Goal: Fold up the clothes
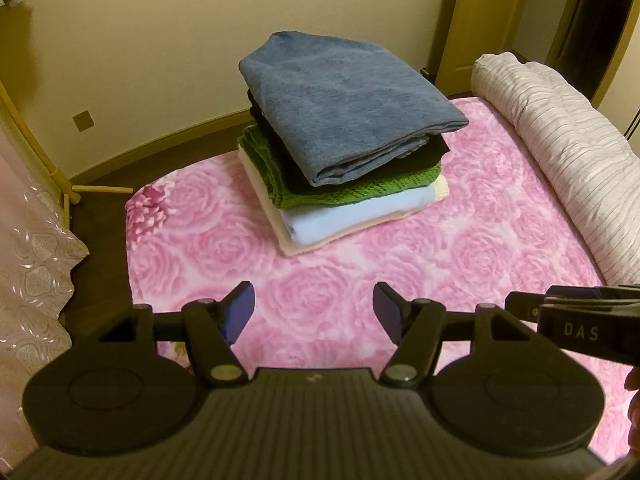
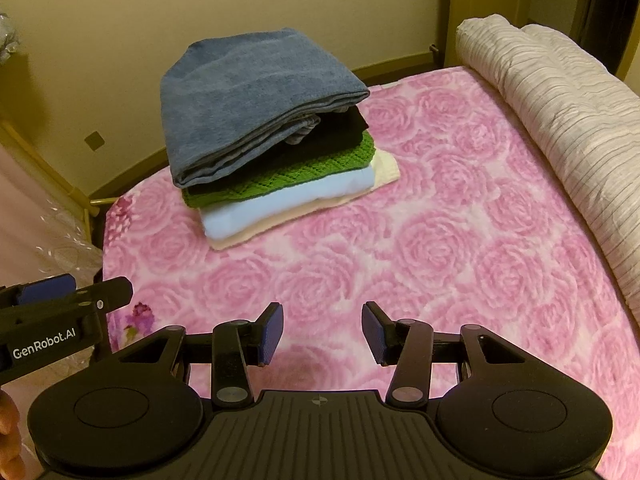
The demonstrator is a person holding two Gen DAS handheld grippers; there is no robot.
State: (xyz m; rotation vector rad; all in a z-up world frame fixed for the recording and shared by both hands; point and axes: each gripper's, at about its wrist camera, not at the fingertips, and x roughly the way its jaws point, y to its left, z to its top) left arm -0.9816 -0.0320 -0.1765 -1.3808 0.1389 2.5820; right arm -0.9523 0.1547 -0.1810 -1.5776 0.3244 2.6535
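Hovering side by side low over the pink rose blanket (image 2: 440, 240), the left gripper (image 1: 313, 312) and the right gripper (image 2: 322, 330) both have their jaws spread wide and hold nothing, pointing toward the stack of folded clothes (image 1: 340, 140) that rests farther ahead on the blanket, near the rolled striped quilt (image 1: 560, 140).

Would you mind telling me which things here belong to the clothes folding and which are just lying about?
Job: stack of folded clothes, topped by the blue-grey garment; left gripper and right gripper, both open.
Lying about: rolled striped quilt, pink floral blanket, lace cover.
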